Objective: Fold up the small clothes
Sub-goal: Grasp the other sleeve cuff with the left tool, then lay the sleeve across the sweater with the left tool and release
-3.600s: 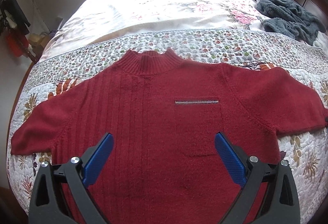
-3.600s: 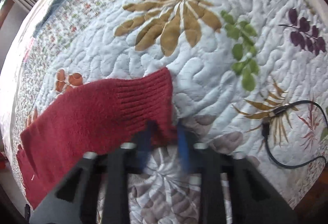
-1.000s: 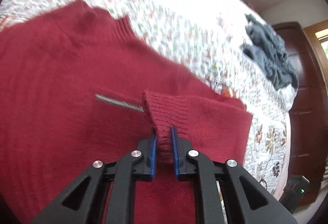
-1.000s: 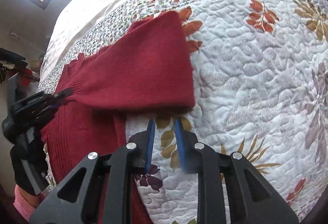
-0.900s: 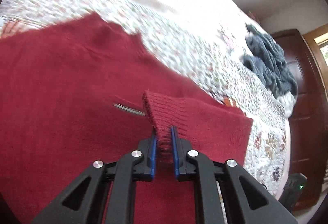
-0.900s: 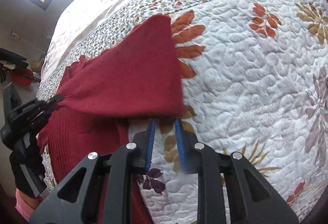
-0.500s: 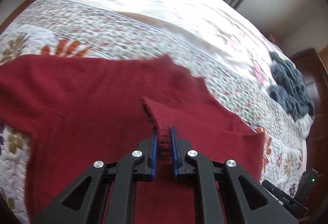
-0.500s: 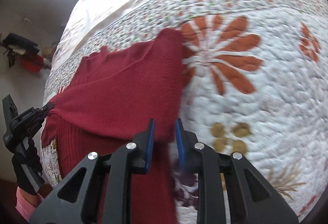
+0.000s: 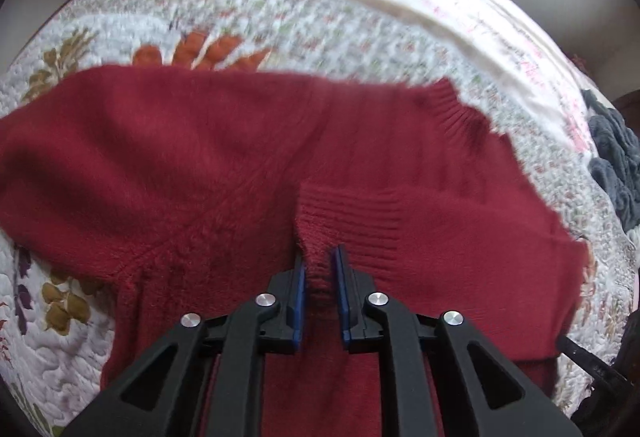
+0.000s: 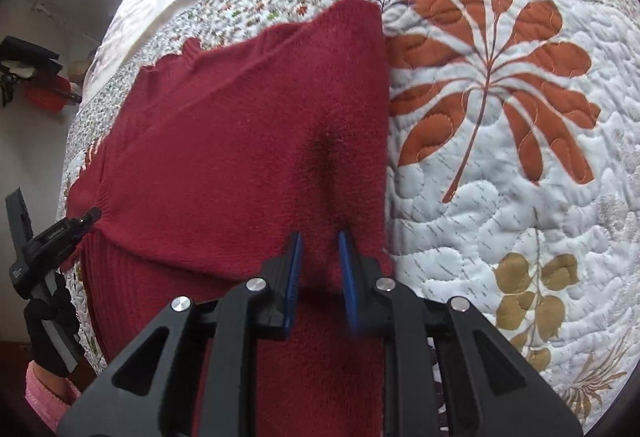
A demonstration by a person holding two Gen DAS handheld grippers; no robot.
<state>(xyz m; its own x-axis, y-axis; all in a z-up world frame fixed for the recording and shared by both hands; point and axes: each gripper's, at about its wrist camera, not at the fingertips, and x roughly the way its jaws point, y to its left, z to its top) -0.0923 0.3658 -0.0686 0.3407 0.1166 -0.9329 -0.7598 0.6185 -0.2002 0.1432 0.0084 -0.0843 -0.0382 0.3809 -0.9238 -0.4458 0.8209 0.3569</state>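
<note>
A dark red knitted sweater (image 9: 160, 165) lies flat on a floral quilt (image 9: 120, 21), its ribbed collar (image 9: 460, 113) toward the far side. My left gripper (image 9: 320, 265) is shut on the ribbed cuff (image 9: 356, 213) of one sleeve, which is folded across the body. The other sleeve stretches out to the left. In the right wrist view, my right gripper (image 10: 320, 261) sits low over the sweater's folded right edge (image 10: 360, 117), jaws nearly together with red cloth in the narrow gap; whether it pinches the cloth is unclear. The left gripper (image 10: 52, 237) shows at that view's left edge.
A grey fleece garment (image 9: 616, 165) lies at the far right of the bed. Bare quilt (image 10: 520, 197) extends right of the sweater. A gloved hand (image 10: 48, 317) with a pink sleeve holds the left gripper. Red and black items (image 10: 44, 89) sit beyond the bed's left side.
The left gripper has carried the cuff further left across the sweater's body. The right gripper has moved from the bare quilt onto the sweater's folded right edge.
</note>
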